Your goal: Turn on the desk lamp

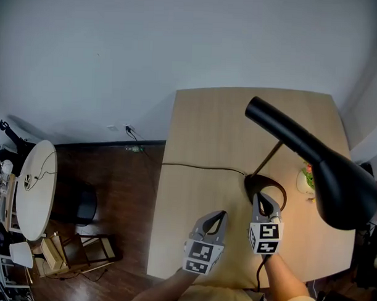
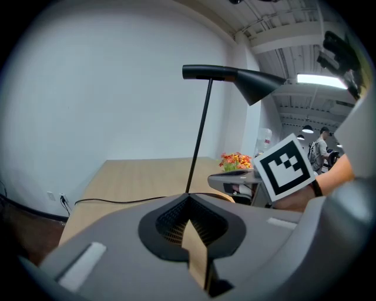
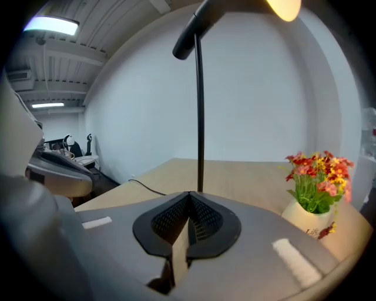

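The black desk lamp has a cone shade [image 1: 342,183], a thin slanted stem [image 1: 271,156] and a round base [image 1: 269,183] on the wooden desk [image 1: 201,129]. My right gripper [image 1: 261,199] is shut on nothing, its tips over the near part of the base; whether they touch it I cannot tell. In the right gripper view the stem [image 3: 200,117] rises just beyond the right gripper [image 3: 189,194], and a yellow glow [image 3: 285,7] shows under the shade. My left gripper [image 1: 221,214] is shut and empty, left of the base. From the left gripper [image 2: 188,197] the shade [image 2: 252,82] stands ahead.
The lamp's cord [image 1: 200,167] runs left across the desk to a wall outlet [image 1: 128,130]. A small white pot of flowers [image 1: 306,178] stands right of the base. A round white table [image 1: 33,184] and a dark stool [image 1: 82,202] stand on the floor to the left.
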Available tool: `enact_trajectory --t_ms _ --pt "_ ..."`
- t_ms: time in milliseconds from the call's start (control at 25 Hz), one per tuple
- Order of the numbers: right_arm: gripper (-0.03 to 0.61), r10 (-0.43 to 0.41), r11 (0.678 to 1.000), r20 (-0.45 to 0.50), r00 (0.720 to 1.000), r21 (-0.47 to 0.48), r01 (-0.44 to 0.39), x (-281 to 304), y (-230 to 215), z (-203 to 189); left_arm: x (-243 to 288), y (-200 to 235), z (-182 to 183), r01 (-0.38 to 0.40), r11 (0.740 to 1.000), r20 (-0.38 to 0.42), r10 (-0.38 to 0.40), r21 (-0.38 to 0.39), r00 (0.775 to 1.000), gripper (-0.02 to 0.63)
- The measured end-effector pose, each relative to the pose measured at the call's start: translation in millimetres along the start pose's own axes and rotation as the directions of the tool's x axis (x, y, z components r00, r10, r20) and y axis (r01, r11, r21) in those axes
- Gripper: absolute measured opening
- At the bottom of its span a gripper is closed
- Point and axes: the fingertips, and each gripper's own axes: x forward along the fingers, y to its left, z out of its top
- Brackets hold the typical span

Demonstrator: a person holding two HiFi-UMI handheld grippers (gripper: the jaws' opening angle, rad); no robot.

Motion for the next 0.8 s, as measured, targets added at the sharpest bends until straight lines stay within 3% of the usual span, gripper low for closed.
enact_trajectory --t_ms 320,800 --pt "0.000 -0.013 1.000 0.086 0.996 -0.011 0.014 -73 41 19 -46 -13 1 0.069 0.997 0.074 -0.070 0.021 0.995 0.000" --pt "0.000 -0.052 0.999 0.130 0.990 -0.007 0.054 -173 117 11 -136 -27 -7 0.174 0.983 0.146 -0.180 0.052 0.973 0.000"
